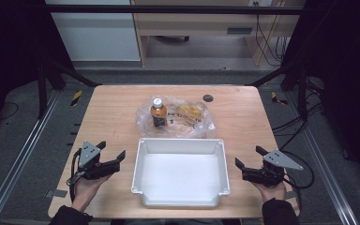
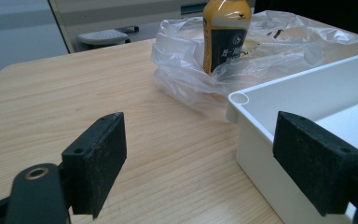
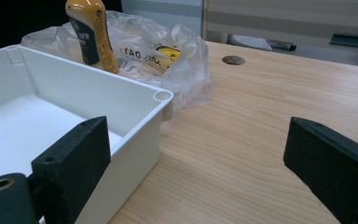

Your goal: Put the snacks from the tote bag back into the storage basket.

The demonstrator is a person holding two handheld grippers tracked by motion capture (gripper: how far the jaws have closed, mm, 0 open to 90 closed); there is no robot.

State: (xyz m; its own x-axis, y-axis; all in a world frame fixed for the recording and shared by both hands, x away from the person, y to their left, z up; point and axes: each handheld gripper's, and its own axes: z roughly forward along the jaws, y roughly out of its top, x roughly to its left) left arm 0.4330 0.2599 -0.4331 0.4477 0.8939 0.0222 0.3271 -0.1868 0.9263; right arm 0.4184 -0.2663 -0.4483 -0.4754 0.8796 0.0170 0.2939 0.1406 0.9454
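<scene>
— So, where's everything w/ respect to the white rectangular plastic tub (image 1: pixel 180 174)?

— Tub sits at the near-centre of the light wooden table (image 1: pixel 112 112). Just behind its far rim: a crumpled clear plastic bag (image 1: pixel 194 123), touching or nearly touching the rim. Upright in the bag's left part stands a small orange-yellow bottle w/ dark label and white cap (image 1: pixel 158 114). Something yellow lies in the bag, right of the bottle; can't tell what.

— And the tongs?

— Left gripper (image 1: pixel 111 151) is just left of the tub, held by the person's hand, a bit off the tub wall. Jaws wide apart, nothing between them. In the left gripper view its gripper (image 2: pixel 200 156) looks past the tub's near-left corner (image 2: pixel 239 98) toward the bottle (image 2: pixel 226 35).

— Right one?

— Right gripper (image 1: pixel 249 157) is just right of the tub, also apart from the wall. Jaws spread wide, nothing held. In the right gripper view its gripper (image 3: pixel 196 154) has one jaw in front of the tub wall (image 3: pixel 137 140), the other over bare wood. Bottle (image 3: pixel 89 35) and bag (image 3: pixel 168 65) show behind the tub.

— Anything else?

— Small dark round disc (image 1: pixel 208 98) on the table, well behind the tub, beyond the bag.
</scene>
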